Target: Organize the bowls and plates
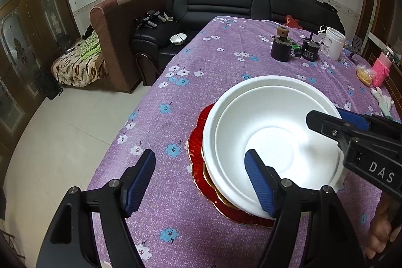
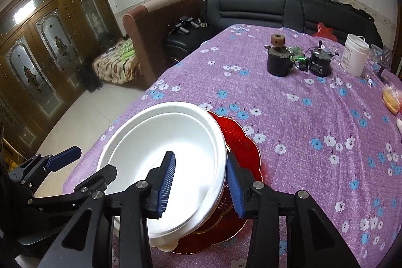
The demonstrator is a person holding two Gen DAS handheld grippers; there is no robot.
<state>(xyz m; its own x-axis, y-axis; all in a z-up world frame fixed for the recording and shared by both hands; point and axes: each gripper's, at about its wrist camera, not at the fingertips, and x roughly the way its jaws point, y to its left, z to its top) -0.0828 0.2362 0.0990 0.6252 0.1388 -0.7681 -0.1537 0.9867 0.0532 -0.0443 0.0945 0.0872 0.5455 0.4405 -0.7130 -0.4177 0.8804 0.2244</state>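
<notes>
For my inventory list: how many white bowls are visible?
3: an outer bowl and an inner bowl nested on the red plate, and a small bowl on the black sofa. More may hide underneath.

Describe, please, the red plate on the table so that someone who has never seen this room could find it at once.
Start at the table under the purple flowered cloth, and look to its near end, where two white foam bowls sit nested. The red plate lies flat directly beneath them, showing only as a scalloped, glossy red rim. Nothing else on the table is red and flat.
</notes>
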